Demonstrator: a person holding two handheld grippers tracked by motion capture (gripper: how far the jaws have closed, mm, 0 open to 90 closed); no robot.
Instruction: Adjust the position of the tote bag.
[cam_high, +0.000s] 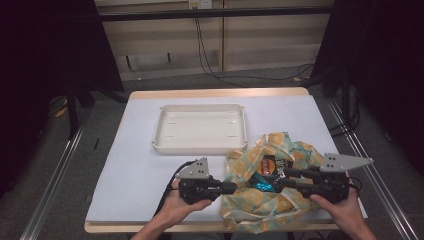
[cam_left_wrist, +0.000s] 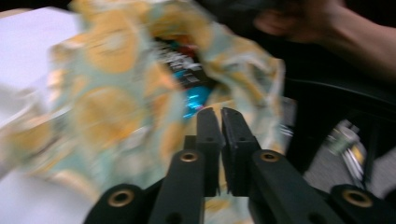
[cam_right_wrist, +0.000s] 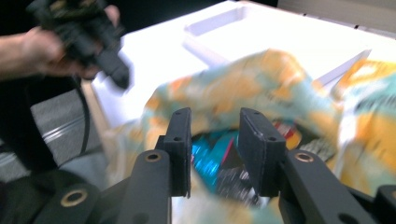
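A white bench (cam_high: 135, 165) in a dim room, with a patterned cloth bag (cam_high: 250, 197) worked on at its near right edge.

The bag is slumped open, dark and blue snack packets (cam_high: 267, 175) seen inside. The left gripper (cam_high: 231, 187) is set at its left rim with fingers (cam_left_wrist: 209, 130) nearly closed; whether cloth is pinched cannot be told. The right gripper (cam_high: 280, 183) is held over the mouth, its fingers (cam_right_wrist: 180, 135) parted and gripping nothing, probably to reach the packets. A white tray (cam_high: 160, 132) is waiting just behind.

The cloth bag (cam_high: 260, 192) is showing a pale teal ground with orange-yellow round prints. Inside, packets (cam_high: 267, 172) are showing bright blue, black and red. The tray (cam_high: 200, 145) is appearing cream on a white table (cam_high: 135, 150).
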